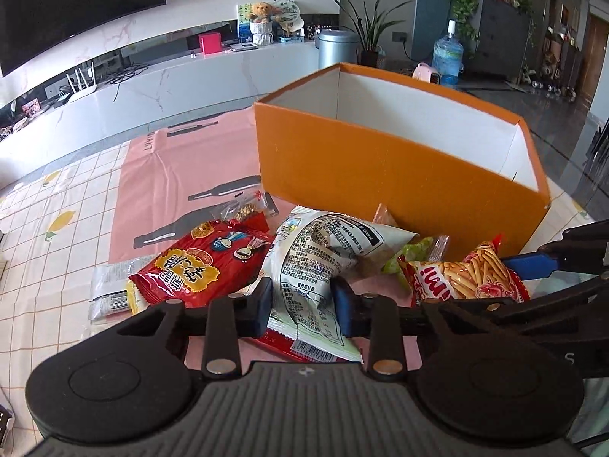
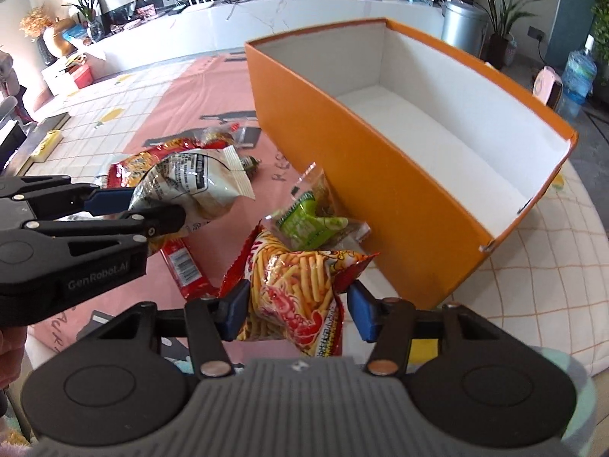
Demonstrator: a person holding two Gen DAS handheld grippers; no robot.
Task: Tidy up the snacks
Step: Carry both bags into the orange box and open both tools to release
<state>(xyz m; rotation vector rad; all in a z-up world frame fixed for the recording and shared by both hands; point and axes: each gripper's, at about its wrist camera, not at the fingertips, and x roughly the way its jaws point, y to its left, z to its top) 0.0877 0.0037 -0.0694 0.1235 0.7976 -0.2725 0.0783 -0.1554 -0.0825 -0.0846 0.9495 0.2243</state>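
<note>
Snacks in both grippers at once: white packet (image 1: 319, 262) is pinched between the left gripper's (image 1: 300, 301) blue pads, crumpled, its long axis running away from the jaws toward the box, barcode end hanging below the fingers. Fries packet (image 2: 293, 297), red and yellow, sits between the right gripper's (image 2: 298, 310) pads; the left pad presses into it, the right pad looks just at its edge, so I judge it held but only loosely. Both packets look lifted off the pink mat (image 2: 182, 87), judging by the hang. Orange box (image 2: 384, 175) is ahead of both grippers and slightly to the right, open top, white inside, nothing visible in it; its long axis runs away and rightward. Right gripper is the nearer one to the box's near wall, left gripper sits just beside it on its left. Coming move likely turns on clearing that near wall, up and forward. Left behind, just ahead of the right jaws: green packet (image 2: 308, 221) against the box; further left, red packet (image 1: 201, 262) flat on the mat.
</note>
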